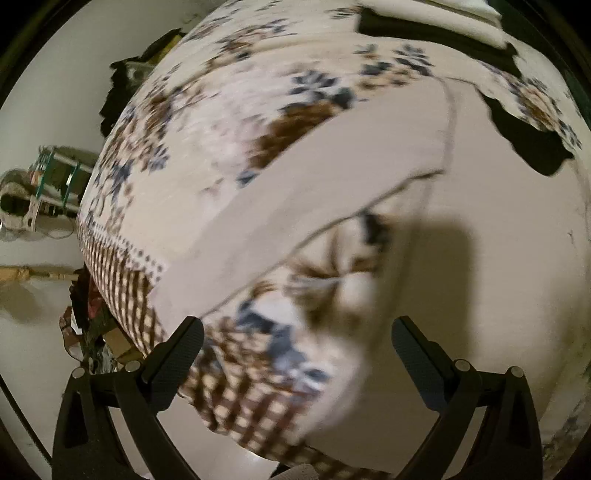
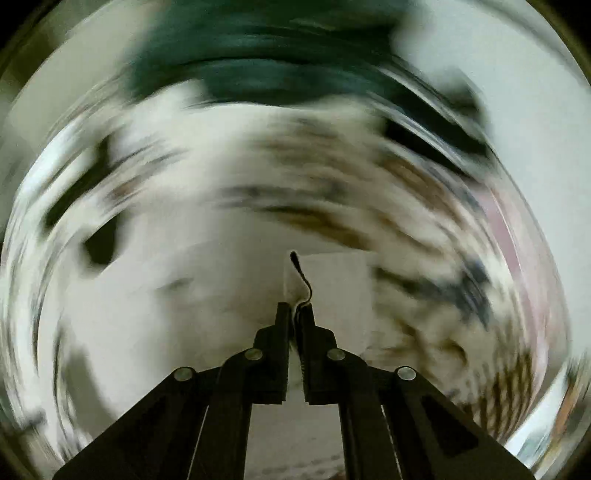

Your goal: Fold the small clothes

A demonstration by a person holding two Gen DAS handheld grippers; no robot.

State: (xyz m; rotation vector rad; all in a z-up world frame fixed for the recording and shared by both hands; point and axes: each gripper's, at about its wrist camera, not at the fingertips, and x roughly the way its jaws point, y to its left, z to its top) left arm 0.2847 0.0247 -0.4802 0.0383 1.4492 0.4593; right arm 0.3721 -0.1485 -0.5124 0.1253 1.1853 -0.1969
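A pale cream garment (image 1: 369, 158) lies spread on a bed covered by a floral and checked sheet (image 1: 207, 122). One flap of it crosses diagonally toward the lower left. My left gripper (image 1: 295, 350) is open and empty, hovering above the sheet near the garment's lower edge. My right gripper (image 2: 294, 314) is shut on a corner of the pale garment (image 2: 332, 288), with a thin dark cord sticking up between the fingertips. The right wrist view is heavily blurred by motion.
Dark clothes (image 1: 436, 33) lie at the far side of the bed, another dark piece (image 1: 532, 144) at the right. Clutter and a teal rack (image 1: 59, 177) stand on the floor left of the bed. A dark green mass (image 2: 273, 62) shows blurred.
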